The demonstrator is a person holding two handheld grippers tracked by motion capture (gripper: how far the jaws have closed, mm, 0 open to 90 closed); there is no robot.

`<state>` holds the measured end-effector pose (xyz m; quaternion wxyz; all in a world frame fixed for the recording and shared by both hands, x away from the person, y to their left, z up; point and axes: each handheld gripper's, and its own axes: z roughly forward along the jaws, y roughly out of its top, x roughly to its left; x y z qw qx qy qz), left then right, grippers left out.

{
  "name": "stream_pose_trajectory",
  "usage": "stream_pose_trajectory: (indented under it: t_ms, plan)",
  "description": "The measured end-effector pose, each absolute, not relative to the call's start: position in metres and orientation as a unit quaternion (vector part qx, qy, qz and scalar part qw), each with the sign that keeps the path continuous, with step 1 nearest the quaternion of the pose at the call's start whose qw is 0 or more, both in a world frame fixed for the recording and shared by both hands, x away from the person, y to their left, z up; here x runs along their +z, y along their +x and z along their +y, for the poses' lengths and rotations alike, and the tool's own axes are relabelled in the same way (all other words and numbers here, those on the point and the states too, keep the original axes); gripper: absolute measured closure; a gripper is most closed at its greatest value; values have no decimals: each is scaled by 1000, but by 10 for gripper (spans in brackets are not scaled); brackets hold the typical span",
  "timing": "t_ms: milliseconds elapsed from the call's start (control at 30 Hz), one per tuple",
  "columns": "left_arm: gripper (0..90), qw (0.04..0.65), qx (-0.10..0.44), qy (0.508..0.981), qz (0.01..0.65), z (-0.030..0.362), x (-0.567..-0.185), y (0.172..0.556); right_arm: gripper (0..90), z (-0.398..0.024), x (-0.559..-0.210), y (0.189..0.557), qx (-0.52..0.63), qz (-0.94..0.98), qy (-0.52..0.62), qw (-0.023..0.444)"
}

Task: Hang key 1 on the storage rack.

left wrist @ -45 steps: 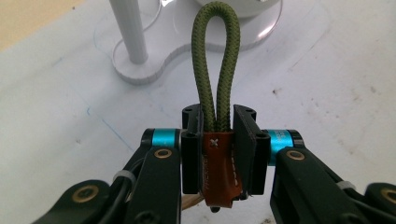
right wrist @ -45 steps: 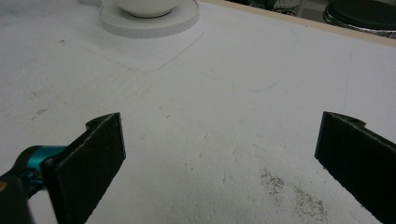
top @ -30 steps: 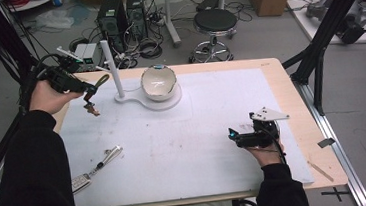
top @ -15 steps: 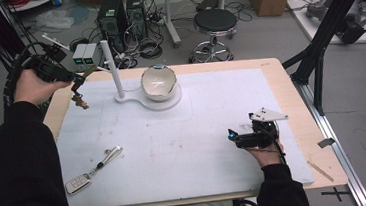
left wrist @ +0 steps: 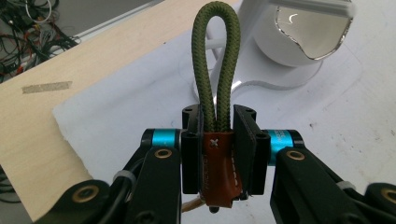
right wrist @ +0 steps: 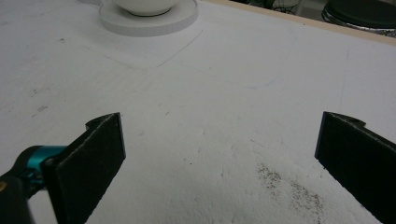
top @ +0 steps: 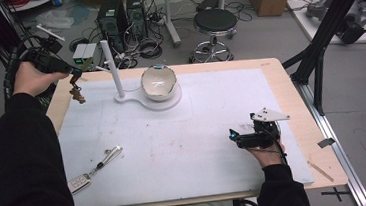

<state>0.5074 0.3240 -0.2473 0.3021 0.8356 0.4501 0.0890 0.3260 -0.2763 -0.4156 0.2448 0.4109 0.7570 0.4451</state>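
- Lower right of the high view: the right gripper (top: 235,137) rests on the mat (top: 198,131), jaws spread wide, holding nothing.
- Upper left: the left gripper (top: 74,75) pinches a key fob (left wrist: 218,168) in the air, its green loop (left wrist: 215,60) pointing toward the white post (top: 112,69) just beyond.

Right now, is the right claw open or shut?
Open: the right claw has its jaws far apart, with bare white mat between them.

Brown leather tab (left wrist: 219,168) with green cord loop (left wrist: 216,60) between claw (left wrist: 218,156) jaws
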Motion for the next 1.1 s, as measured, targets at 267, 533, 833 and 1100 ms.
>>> stream_pose_trajectory:
  t_ms: [267,533,833,1100]
  plan:
    - [734,293,77,827,475,326,-260,521,8,-277,-416,327,443,757,415,241]
    - [735,293,69,832,465,316,-269,529,8,-278,-415,326,447,755,415,240]
    - [734,278,61,839,463,307,-281,538,8,-279,-416,325,444,755,417,242]
    - [734,276,53,845,455,300,-287,541,8,-280,-416,324,439,757,418,244]
